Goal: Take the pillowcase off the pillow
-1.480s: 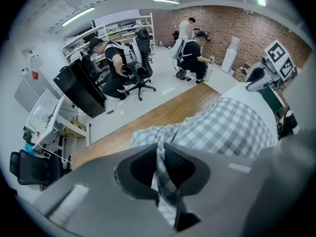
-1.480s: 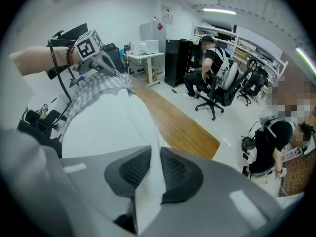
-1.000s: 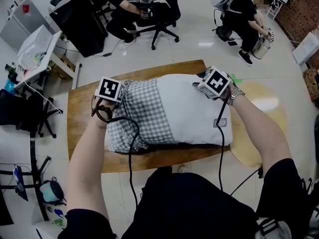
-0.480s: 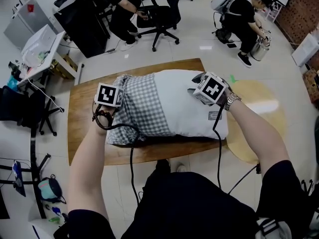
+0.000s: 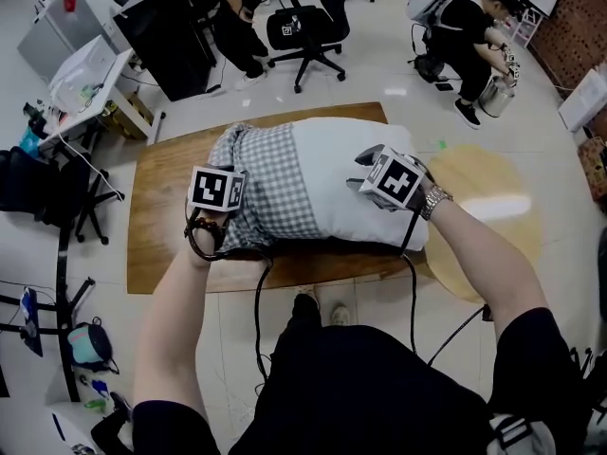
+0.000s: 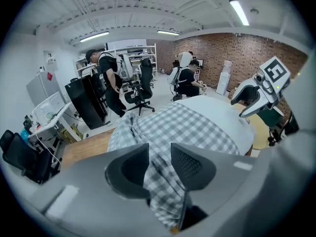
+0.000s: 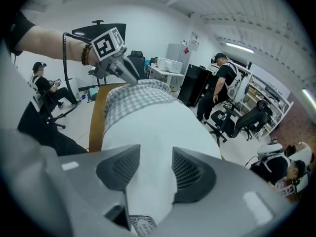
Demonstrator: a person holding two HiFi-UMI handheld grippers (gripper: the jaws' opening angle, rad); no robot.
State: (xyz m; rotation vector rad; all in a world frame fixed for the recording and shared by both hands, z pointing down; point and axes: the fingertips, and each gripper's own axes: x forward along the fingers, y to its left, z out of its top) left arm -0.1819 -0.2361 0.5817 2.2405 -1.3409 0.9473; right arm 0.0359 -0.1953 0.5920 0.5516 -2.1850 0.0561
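Note:
A white pillow [image 5: 346, 173] lies across the wooden table [image 5: 161, 245], its left half still inside a grey-and-white checked pillowcase [image 5: 270, 183]. My left gripper [image 6: 159, 154] is at the near left of the pillow. A fold of the checked pillowcase [image 6: 170, 132] fills the gap between its pads, and its jaws have just been opening. My right gripper [image 7: 157, 157] is on the bare white end of the pillow [image 7: 148, 132]. The white cloth bulges up between its pads, and its jaws have also just been opening. The head view shows the left gripper [image 5: 232, 207] and the right gripper [image 5: 370, 169].
A round pale tabletop [image 5: 479, 207] adjoins the wooden table at the right. Behind the table are a black office chair [image 5: 303, 31], a seated person [image 5: 465, 22] and a standing person [image 5: 237, 17]. A white desk [image 5: 90, 79] and black chairs stand at the left.
Both grippers have drawn back toward me, from the pillow's far side to its near side. The pillow now sits nearer the table's front edge, its right end overhanging.

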